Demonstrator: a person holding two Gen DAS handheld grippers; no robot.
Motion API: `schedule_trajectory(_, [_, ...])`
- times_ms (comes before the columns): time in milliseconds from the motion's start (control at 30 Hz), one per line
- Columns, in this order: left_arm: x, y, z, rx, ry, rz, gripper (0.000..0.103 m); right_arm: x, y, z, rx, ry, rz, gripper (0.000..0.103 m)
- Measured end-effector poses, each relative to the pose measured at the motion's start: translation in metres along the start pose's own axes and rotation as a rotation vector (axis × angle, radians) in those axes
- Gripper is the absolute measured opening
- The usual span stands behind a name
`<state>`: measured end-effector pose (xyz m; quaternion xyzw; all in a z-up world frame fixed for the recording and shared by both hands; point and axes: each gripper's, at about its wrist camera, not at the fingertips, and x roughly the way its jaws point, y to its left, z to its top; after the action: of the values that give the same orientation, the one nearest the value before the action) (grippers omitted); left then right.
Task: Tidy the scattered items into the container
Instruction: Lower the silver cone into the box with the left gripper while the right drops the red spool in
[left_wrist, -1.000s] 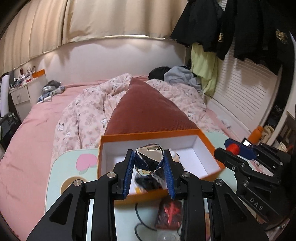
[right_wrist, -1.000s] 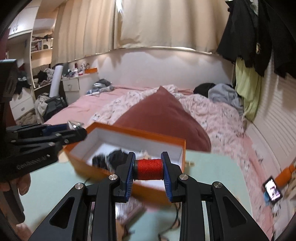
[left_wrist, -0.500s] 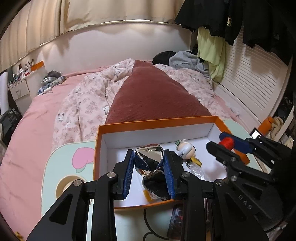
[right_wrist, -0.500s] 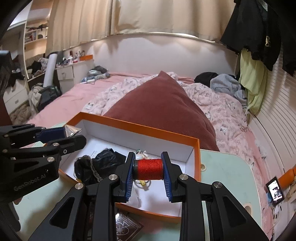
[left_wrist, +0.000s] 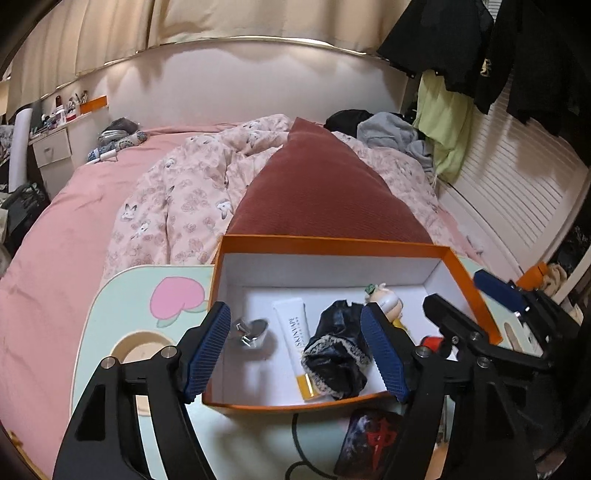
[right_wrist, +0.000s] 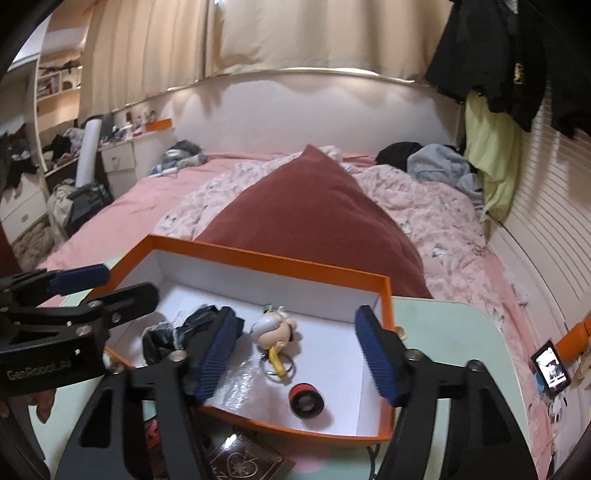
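Orange box with white inside, set on a pale green table at its far edge, against the bed. Left gripper above the box's near left part, jaws opening, nothing pressed between the pads. Below it, going left to right across the box floor: shiny silver piece in the left part, free of the pads; white tube lying lengthwise just beside it; black lacy cloth at the middle, touching the tube's right side; small figurine with a yellow part and a key ring toward the far wall; red spool near the front wall on the right, lying on its side. Right gripper above the box's right half, jaws likewise opening, spool lying loose on the floor under the gap, clear of both pads. Outside the box, at the table's near edge: dark card packet with a red mark and a black cable. Maroon pillow on the bed right behind the box.
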<state>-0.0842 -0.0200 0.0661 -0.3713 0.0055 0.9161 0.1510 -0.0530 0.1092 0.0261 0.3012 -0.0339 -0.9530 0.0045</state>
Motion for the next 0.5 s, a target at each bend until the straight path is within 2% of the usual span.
schedule_trajectory(200, [-0.013, 0.004, -0.004, -0.026, -0.018, -0.021, 0.073, -0.006, -0.004, 0.0, 0.034, -0.005, 0.018, 0.073])
schedule_trajectory(333, [-0.033, 0.004, -0.013, -0.025, -0.047, -0.029, 0.073, -0.02, -0.008, -0.006, 0.066, 0.004, 0.065, 0.073])
schedule_trajectory(500, [-0.057, -0.003, -0.053, 0.039, -0.057, -0.017, 0.073, -0.058, -0.019, -0.029, 0.081, 0.004, 0.146, 0.073])
